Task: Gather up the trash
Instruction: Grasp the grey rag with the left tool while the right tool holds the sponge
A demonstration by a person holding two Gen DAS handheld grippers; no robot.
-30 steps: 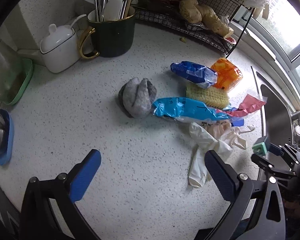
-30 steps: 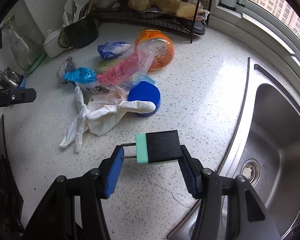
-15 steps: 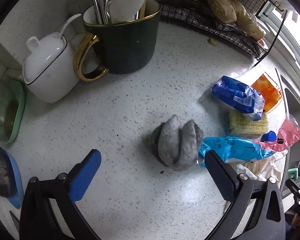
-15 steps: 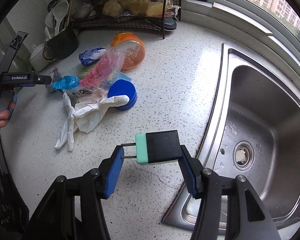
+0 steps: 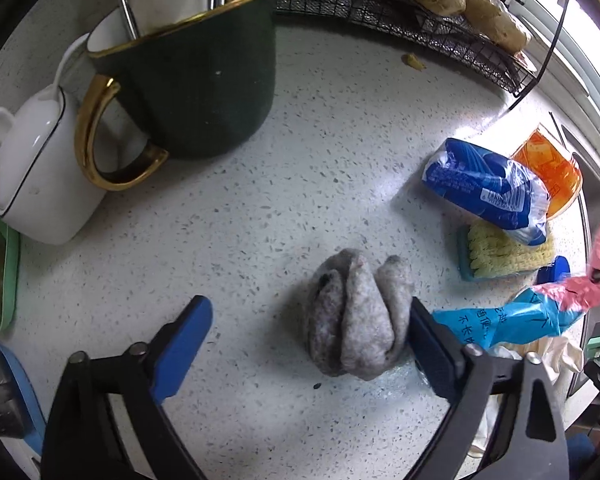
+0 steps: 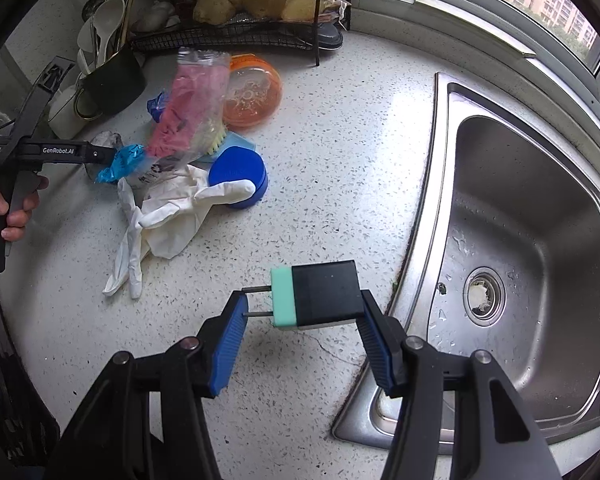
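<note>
The left tool [image 5: 306, 328] has closed in around the grey rag [image 5: 356, 316].

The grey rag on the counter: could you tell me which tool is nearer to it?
Left. The left tool is open around the grey rag. The right tool holds a plug block near the sink.

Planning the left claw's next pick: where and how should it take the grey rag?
Pinch the grey rag across its bunched middle, from above. It lies in upright folds between the open left claw, whose right finger is already at its side, so closing squeezes the folds together.
</note>
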